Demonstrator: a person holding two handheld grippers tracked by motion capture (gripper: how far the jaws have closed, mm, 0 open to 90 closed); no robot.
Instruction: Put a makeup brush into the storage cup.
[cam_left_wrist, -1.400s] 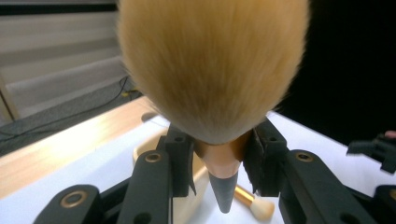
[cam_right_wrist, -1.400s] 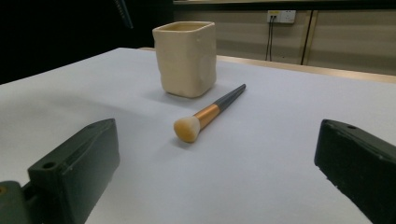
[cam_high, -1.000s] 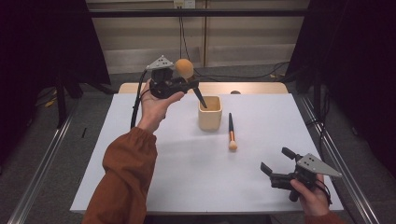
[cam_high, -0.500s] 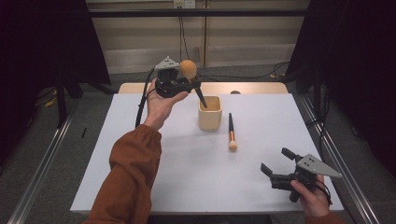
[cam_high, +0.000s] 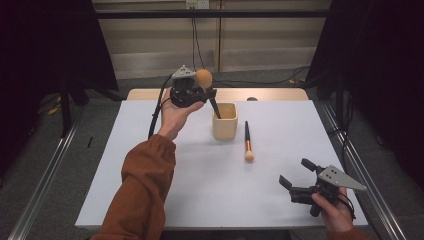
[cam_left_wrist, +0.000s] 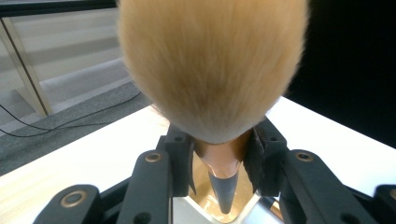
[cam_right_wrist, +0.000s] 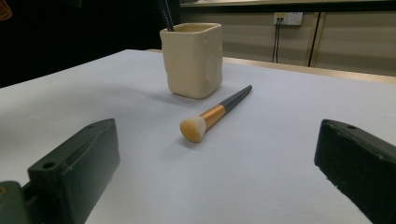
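Up near the far edge of the table (cam_high: 125, 180), our left gripper (cam_high: 192, 95) is clamped on the copper neck of a big fluffy brush (cam_high: 204, 79), bristles up and the dark handle slanting down so that its tip sits inside the mouth of the cream cup (cam_high: 224, 121). In the left gripper view the pads (cam_left_wrist: 180, 158) press on either side of that neck just under the bristle head (cam_left_wrist: 212, 65), with the cup's opening (cam_left_wrist: 205, 200) directly below. Our right gripper (cam_high: 295, 182) is down by the near right corner, held low over the white top with its jaws spread wide and nothing between them; in the right gripper view they frame a bare stretch of table. Ahead of it lies a smaller brush (cam_high: 247, 141), flat on the table just to the right of the cup, pale bristles toward us and black handle pointing away, close to the cup's wall but not touching it. Around these things the white surface is open on the left half and along the near edge, and the cup stands well in from the right edge, with a wooden strip (cam_high: 270, 94) running behind it at the far side.
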